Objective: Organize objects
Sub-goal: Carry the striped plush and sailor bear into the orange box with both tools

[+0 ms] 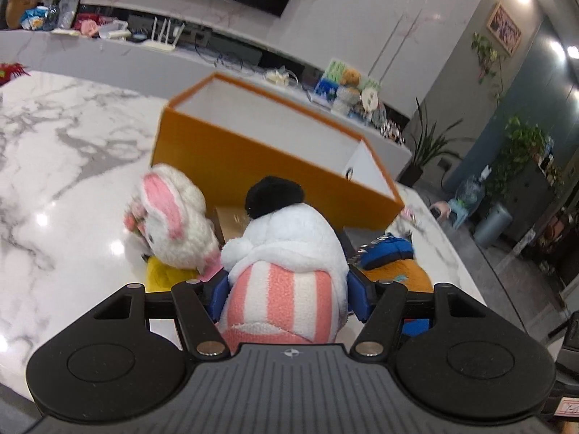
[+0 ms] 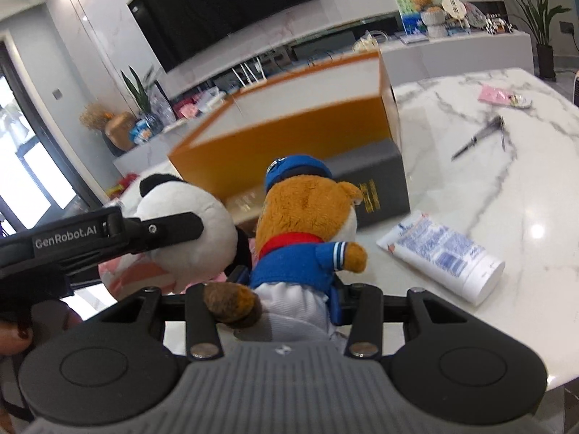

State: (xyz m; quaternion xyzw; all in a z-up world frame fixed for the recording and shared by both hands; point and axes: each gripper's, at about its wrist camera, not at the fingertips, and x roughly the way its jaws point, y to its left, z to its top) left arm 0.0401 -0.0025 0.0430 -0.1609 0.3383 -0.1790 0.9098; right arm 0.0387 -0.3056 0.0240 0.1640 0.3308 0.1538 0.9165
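My left gripper (image 1: pixel 287 298) is shut on a white panda plush (image 1: pixel 286 249) with a black ear and pink-striped clothes, its blue pads pressing both sides. My right gripper (image 2: pixel 289 300) is shut on a brown bear plush (image 2: pixel 307 217) in a blue cap and sailor top. Both toys hang side by side just in front of an open orange box (image 1: pixel 253 159) with a white inside, which also fills the middle of the right wrist view (image 2: pixel 282 141). The bear (image 1: pixel 389 256) shows to the right of the panda, and the panda (image 2: pixel 181 224) to the left of the bear.
A white bunny plush (image 1: pixel 173 224) lies on a yellow item (image 1: pixel 161 276) on the marble table (image 1: pixel 54 166). A grey book (image 2: pixel 380 188) leans by the box. A white tube (image 2: pixel 445 256), metal scissors (image 2: pixel 481 135) and a pink packet (image 2: pixel 499 96) lie to the right.
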